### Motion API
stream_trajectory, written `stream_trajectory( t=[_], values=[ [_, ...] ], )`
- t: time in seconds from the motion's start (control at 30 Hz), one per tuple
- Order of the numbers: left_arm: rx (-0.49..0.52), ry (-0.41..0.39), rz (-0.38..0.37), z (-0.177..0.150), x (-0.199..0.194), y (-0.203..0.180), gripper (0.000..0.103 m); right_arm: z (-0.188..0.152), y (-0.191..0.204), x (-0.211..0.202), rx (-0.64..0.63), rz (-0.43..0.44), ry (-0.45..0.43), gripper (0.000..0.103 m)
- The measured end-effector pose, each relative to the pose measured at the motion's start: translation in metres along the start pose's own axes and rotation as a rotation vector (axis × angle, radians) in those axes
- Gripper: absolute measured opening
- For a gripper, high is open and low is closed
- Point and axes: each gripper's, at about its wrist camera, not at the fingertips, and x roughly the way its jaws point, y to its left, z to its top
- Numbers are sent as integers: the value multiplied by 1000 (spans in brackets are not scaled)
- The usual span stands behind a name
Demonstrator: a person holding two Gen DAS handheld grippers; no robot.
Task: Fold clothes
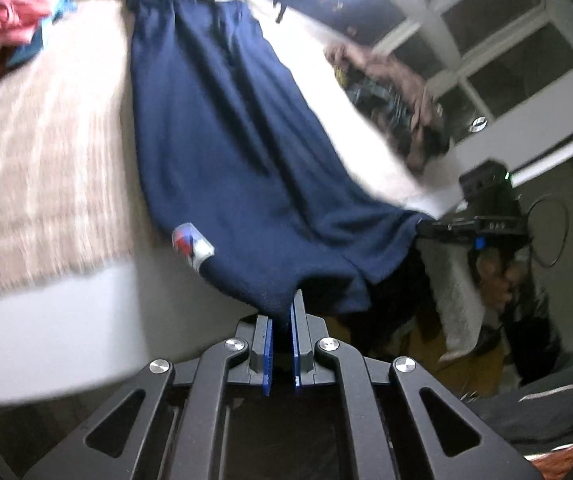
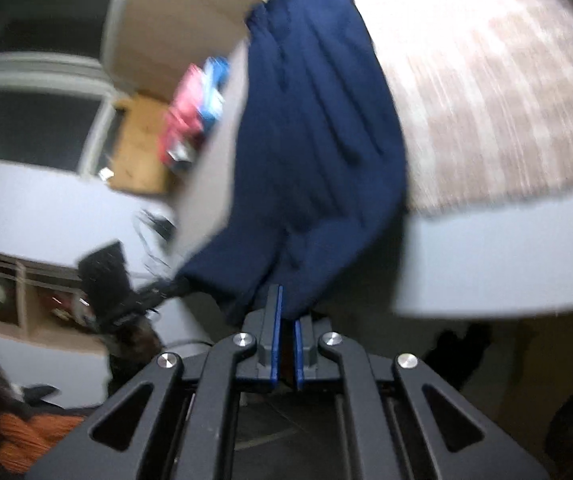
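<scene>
You hold a navy garment (image 1: pixel 246 152) by its near edge, one corner in each tool, above a bed with a white sheet (image 1: pixel 46 312) and a pink-striped blanket (image 1: pixel 42 152). The left gripper (image 1: pixel 282 320) is pressed together on a bunch of the blue cloth, and the right gripper (image 2: pixel 284 312) pinches the other near corner the same way. The garment runs from your jaws to the far side of the bed, where its far end lies against the headboard; a small red, white and blue patch (image 1: pixel 192 246) shows on its near left part. A stack of folded clothes (image 1: pixel 18 24), pink over blue, sits at the far left corner. Both views are blurred, so the exact hem line cannot be told. To fold well, keep both corners level and the near edge taut between them, carry it straight over the far end, and lay it down before letting go.
</scene>
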Motion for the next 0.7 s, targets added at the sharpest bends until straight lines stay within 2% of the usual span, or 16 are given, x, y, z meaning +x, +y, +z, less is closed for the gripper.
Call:
stream_trajectory(
  t=[0.07, 0.13, 0.2, 0.27, 0.3, 0.33, 0.37, 0.4, 0.47, 0.53, 0.6, 0.7],
  values=[
    [4, -27, 1, 22, -13, 13, 6, 25, 6, -4, -4, 34, -30, 5],
    [17, -46, 35, 54, -11, 21, 6, 55, 11, 0, -10, 43, -47, 5],
    [20, -60, 49, 84, -5, 31, 6, 91, 13, 8, -31, 29, -53, 5],
    [20, -73, 95, 122, 9, 51, 8, 135, 11, 26, -44, -6, -43, 5],
    [27, -68, 140, 136, 20, 59, 12, 158, 10, 38, -49, -25, -35, 7],
    [7, -42, 178, 147, 33, 68, 11, 181, 9, 49, -53, -44, -27, 10],
    [-24, -9, 212, 160, 47, 77, 11, 202, 4, 58, -45, -79, -12, 15],
    [-55, 24, 245, 172, 62, 87, 11, 220, -2, 63, -23, -120, 4, 25],
    [-80, 37, 247, 182, 65, 94, 11, 234, 1, 62, -48, -136, -2, 25],
    [-51, 12, 230, 179, 52, 86, 19, 242, 9, 57, -98, -135, -17, 41],
    [-22, -8, 225, 175, 40, 79, 39, 238, 19, 58, -175, -167, -9, 42],
    [35, -47, 245, 179, 28, 70, 51, 224, 31, 69, -273, -154, 26, 42]
  ],
)
